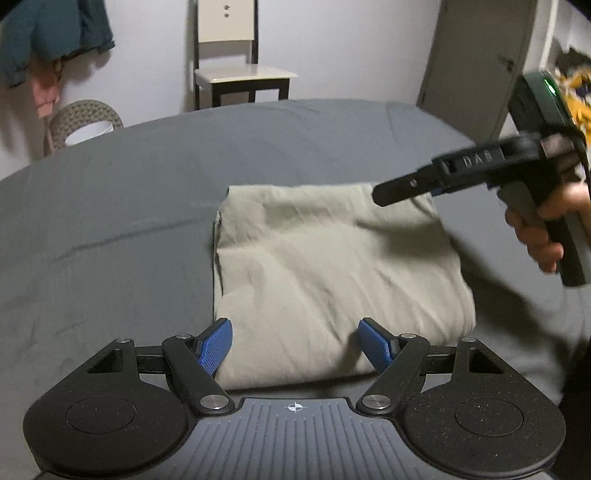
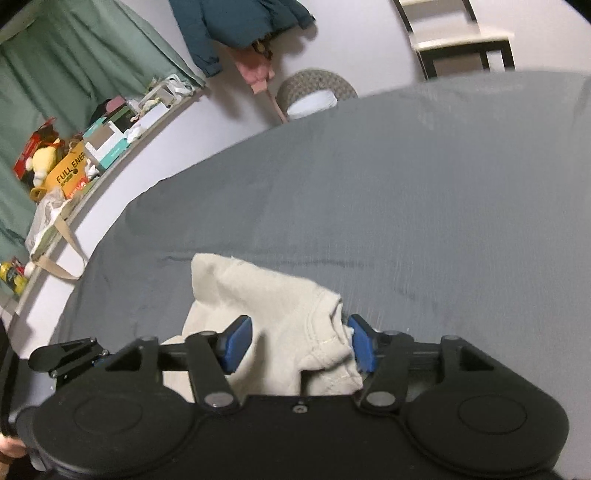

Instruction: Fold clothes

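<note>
A folded beige garment lies flat on the grey bed sheet. My left gripper is open at the garment's near edge, with its blue pads wide apart on either side of the cloth. A hand holds my right gripper above the garment's far right corner. In the right wrist view the garment looks cream and bunches up between the blue pads. My right gripper is open around it. The cloth's edge lies against the right pad, and the left pad stands clear.
A pale chair and a woven basket stand beyond the bed's far edge. A teal jacket hangs on the wall. A door is at the right. A cluttered shelf and green curtain line the left side.
</note>
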### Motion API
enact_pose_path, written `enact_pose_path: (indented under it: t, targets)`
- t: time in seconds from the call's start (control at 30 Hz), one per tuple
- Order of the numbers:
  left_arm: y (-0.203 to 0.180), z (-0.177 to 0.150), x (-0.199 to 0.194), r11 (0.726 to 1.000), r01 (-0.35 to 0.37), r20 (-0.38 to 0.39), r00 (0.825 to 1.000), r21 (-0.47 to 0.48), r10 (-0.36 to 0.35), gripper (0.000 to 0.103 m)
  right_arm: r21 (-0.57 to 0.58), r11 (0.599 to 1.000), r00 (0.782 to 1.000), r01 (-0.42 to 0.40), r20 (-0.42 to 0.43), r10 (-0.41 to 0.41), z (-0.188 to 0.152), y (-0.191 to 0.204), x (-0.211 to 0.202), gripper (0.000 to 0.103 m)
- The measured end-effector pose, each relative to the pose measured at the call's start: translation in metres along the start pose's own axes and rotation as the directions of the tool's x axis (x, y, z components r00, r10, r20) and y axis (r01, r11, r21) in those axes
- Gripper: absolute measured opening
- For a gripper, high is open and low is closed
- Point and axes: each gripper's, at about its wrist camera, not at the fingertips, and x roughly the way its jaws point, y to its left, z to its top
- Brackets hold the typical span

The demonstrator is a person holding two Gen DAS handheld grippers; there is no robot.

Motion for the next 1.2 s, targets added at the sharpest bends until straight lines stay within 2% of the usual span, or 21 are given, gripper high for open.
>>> enact_pose_path:
  t: [0.1,0.23,0.33,0.43,0.5,0.67,0.8,0.9,0.97,1.03,1.07,1.1,1.2]
  targets:
    - [0.004,0.01,-0.002,0.999,0.008,0.035,0.999,-0.033,-0.007,0.076,-0.051,0.996,0.997,0.07,0.048,-0.068,0.004,0.009,-0.013,0.059]
    - [0.015,0.02,-0.003,0.996,-0.002,0.056,0.998,-0.089,0.007,0.076,-0.14,0.976,0.978,0.166,0.15,-0.144,0.007,0.027,-0.034,0.062]
    - [0.03,0.024,-0.009,0.993,-0.013,0.065,0.998,-0.115,0.021,0.076,-0.196,0.973,0.981,0.123,0.172,-0.09,0.003,0.05,-0.038,0.062]
    - [0.046,0.025,-0.012,0.994,-0.043,0.079,0.996,-0.105,0.052,0.076,-0.26,0.963,0.991,0.067,0.131,-0.033,-0.005,0.079,-0.026,0.062]
    - [0.06,0.025,-0.013,0.992,-0.034,0.076,0.996,-0.125,0.044,0.076,-0.321,0.945,0.996,0.058,0.089,-0.031,-0.011,0.099,-0.014,0.062]
    - [0.077,0.026,-0.003,0.992,-0.012,0.059,0.998,-0.123,0.019,0.075,-0.51,0.859,0.998,0.046,-0.004,-0.057,-0.037,0.142,0.007,0.063]
    - [0.078,0.028,0.015,0.992,0.009,0.043,0.999,-0.127,-0.004,0.075,-0.641,0.763,0.992,0.081,-0.025,-0.127,-0.058,0.173,0.016,0.067]
    - [0.075,0.027,0.03,0.99,0.03,0.03,0.999,-0.139,-0.026,0.064,-0.721,0.681,0.983,0.126,0.001,-0.181,-0.072,0.191,0.023,0.068]
    - [0.073,0.025,0.038,0.989,0.041,0.018,0.999,-0.139,-0.039,0.06,-0.736,0.668,0.985,0.111,-0.009,-0.173,-0.077,0.198,0.028,0.068]
    - [0.073,0.024,0.044,0.989,0.045,0.002,0.999,-0.142,-0.045,0.044,-0.746,0.66,0.987,0.089,-0.023,-0.159,-0.083,0.204,0.033,0.068]
    - [0.074,0.023,0.046,0.987,0.055,-0.004,0.998,-0.15,-0.056,0.04,-0.751,0.656,0.988,0.078,-0.03,-0.152,-0.086,0.208,0.035,0.069]
    - [0.075,0.021,0.049,0.985,0.065,-0.009,0.998,-0.158,-0.068,0.029,-0.756,0.652,0.989,0.068,-0.037,-0.145,-0.088,0.211,0.038,0.069]
    - [0.076,0.019,0.055,0.979,0.093,-0.017,0.995,-0.184,-0.098,0.015,-0.788,0.612,0.987,0.065,-0.039,-0.155,-0.098,0.215,0.044,0.071]
